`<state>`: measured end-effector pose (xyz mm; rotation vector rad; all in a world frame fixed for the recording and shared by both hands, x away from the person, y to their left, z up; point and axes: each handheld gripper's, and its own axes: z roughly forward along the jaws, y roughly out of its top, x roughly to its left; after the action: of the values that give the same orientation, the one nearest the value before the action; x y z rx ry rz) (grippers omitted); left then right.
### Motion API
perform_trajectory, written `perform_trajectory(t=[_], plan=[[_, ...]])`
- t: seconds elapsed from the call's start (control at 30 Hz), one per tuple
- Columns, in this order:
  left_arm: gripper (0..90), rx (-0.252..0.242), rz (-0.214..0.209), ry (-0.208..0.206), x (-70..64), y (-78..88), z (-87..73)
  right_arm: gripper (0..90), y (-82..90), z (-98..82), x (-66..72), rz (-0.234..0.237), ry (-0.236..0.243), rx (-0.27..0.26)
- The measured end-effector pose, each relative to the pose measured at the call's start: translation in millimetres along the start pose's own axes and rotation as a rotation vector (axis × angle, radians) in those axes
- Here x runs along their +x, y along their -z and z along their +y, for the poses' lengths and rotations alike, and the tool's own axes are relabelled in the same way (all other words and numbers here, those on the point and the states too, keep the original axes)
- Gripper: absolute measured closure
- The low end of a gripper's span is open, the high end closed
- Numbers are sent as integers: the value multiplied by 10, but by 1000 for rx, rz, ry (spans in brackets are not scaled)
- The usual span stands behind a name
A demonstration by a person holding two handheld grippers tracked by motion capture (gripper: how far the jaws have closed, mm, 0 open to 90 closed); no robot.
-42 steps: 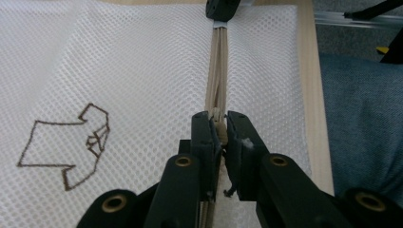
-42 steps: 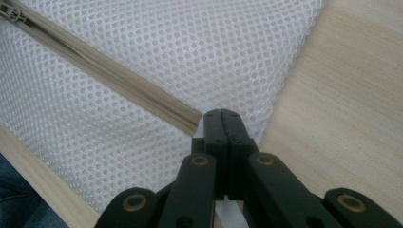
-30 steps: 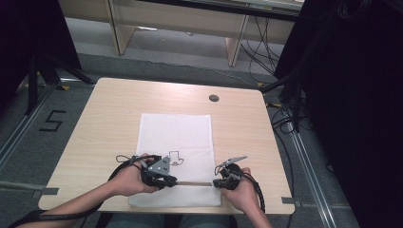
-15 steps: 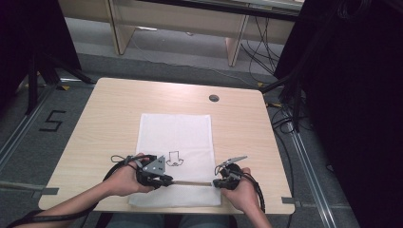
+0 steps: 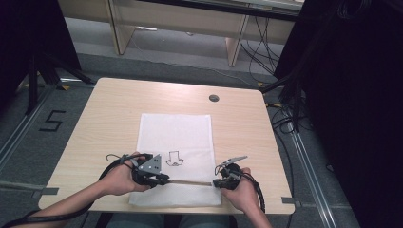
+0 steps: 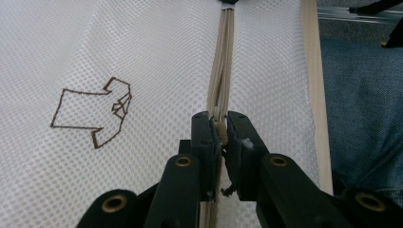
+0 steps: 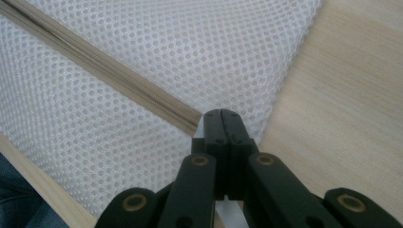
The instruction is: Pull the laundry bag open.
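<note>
Left gripper [image 6: 219,124] was clamped right down on the zipper pull [image 6: 218,127] of a white mesh laundry bag [image 5: 176,142], jaws nearly touching with just that little tan tab between them. Right gripper [image 7: 221,114] was pinched fully closed at the far end of the zipper [image 5: 190,182], on the bag's edge fabric as far as I could tell. The bag lay flat on the table [image 5: 114,109], reaching its near edge, with a small brown shirt outline [image 6: 92,111] printed on it and the beige zipper running straight between both grippers. What the right jaws actually held was hidden by the jaws.
</note>
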<state>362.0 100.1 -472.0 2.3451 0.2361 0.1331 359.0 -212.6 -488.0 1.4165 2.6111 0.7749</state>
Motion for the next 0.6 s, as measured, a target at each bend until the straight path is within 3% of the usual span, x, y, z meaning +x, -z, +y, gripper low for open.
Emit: perform_trajectory(t=[0.6], plan=[[814, 5, -9, -5, -6, 28, -47, 900, -2, -1, -2, 0, 4, -1]])
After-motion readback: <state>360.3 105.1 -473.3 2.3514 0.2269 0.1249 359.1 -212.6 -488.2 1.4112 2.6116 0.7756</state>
